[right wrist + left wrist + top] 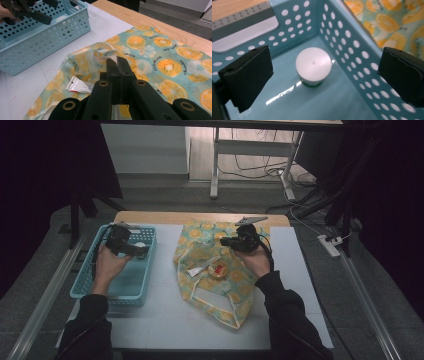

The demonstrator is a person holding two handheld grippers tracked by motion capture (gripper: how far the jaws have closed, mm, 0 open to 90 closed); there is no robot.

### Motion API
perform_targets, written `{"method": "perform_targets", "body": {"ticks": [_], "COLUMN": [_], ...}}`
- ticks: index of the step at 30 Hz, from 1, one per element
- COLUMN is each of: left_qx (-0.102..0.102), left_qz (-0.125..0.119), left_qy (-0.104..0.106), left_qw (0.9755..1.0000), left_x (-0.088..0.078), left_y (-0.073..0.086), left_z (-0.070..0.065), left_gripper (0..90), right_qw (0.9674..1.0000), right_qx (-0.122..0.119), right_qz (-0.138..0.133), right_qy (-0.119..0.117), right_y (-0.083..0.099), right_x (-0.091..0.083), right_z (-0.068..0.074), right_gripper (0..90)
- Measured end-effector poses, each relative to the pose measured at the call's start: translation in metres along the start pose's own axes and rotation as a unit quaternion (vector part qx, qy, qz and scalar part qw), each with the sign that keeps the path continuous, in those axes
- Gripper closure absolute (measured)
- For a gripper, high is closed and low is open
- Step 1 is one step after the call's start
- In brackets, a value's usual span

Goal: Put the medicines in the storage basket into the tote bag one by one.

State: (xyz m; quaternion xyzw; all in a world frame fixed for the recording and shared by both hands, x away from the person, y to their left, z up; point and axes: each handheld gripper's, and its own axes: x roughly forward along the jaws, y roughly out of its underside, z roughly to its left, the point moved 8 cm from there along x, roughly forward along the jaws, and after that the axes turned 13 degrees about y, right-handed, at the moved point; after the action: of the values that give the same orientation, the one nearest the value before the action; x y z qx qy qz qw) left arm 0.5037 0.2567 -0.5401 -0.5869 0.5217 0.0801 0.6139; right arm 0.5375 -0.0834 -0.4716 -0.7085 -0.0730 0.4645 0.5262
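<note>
Left gripper (322,75), fingers released, hangs inside perforated blue plastic basket (362,50) over white-lidded round jar (313,66). Right gripper (117,65), fingers clenched on citrus-print fabric bag (160,57), holds its mouth open.

white-lidded jar (313,65), upright, in blue basket (352,37)

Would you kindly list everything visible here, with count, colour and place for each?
basket: one, light blue, perforated, left on the table.
jar: one, white lid, green base, upright in the basket's corner.
fabric bag: one, teal with orange slices, centre of the table.
tube: one, white and red, lying on the bag.
round container: one, red and yellow, on the bag.
table: one, white mat on a wooden top.
left gripper: black, open above the jar.
right gripper: black, shut, over the bag.
</note>
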Motion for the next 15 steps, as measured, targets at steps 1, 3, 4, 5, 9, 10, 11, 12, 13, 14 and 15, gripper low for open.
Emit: {"method": "perform_targets", "body": {"ticks": [1,3,4,5,9,10,11,12,13,14,15], "left_qx": [-0.003,-0.005,-0.007,-0.006,-0.003,-0.007,-0.007,-0.008,-0.008,-0.008,-0.008], "left_qz": [0.005,0.012,0.018,0.025,0.048,0.05,0.053,0.054,0.053,0.053,0.056], "left_qy": [-0.002,-0.004,-0.008,-0.011,-0.026,-0.025,-0.026,-0.024,-0.027,-0.028,-0.029], "left_qw": [1.0,0.9999,0.9998,0.9996,0.9985,0.9984,0.9983,0.9982,0.9982,0.9982,0.998], "left_x": [0.002,0.005,0.007,0.009,0.016,0.018,0.019,0.02,0.02,0.021,0.021], "left_y": [0.001,0.002,0.003,0.004,0.008,0.009,0.009,0.008,0.007,0.007,0.007], "left_z": [0.002,0.004,0.006,0.008,0.014,0.015,0.015,0.015,0.015,0.015,0.015], "left_gripper": [0.0,0.0,0.0,0.0,0.0,0.0,0.0,0.0,0.6,1.7,3.1], "right_qw": [1.0,1.0,1.0,1.0,1.0,1.0,1.0,1.0,1.0,1.0,1.0], "right_qx": [0.001,0.001,0.001,0.001,0.0,-0.001,-0.001,-0.001,-0.001,-0.001,-0.001], "right_qz": [0.0,0.0,0.0,0.0,-0.001,0.0,0.0,0.0,0.0,0.0,-0.001], "right_qy": [0.0,0.0,0.0,-0.001,-0.001,-0.001,-0.001,-0.002,-0.002,-0.002,-0.003], "right_y": [0.0,0.0,0.0,0.001,0.001,0.001,0.001,0.001,0.0,0.0,0.0], "right_x": [0.0,0.0,0.0,-0.001,-0.001,-0.001,-0.001,-0.001,-0.001,-0.001,-0.001], "right_z": [0.0,-0.001,-0.001,0.0,0.0,0.0,0.0,0.0,0.001,0.001,0.001], "right_gripper": [90.0,90.0,90.0,90.0,90.0,90.0,90.0,90.0,90.0,90.0,90.0]}}
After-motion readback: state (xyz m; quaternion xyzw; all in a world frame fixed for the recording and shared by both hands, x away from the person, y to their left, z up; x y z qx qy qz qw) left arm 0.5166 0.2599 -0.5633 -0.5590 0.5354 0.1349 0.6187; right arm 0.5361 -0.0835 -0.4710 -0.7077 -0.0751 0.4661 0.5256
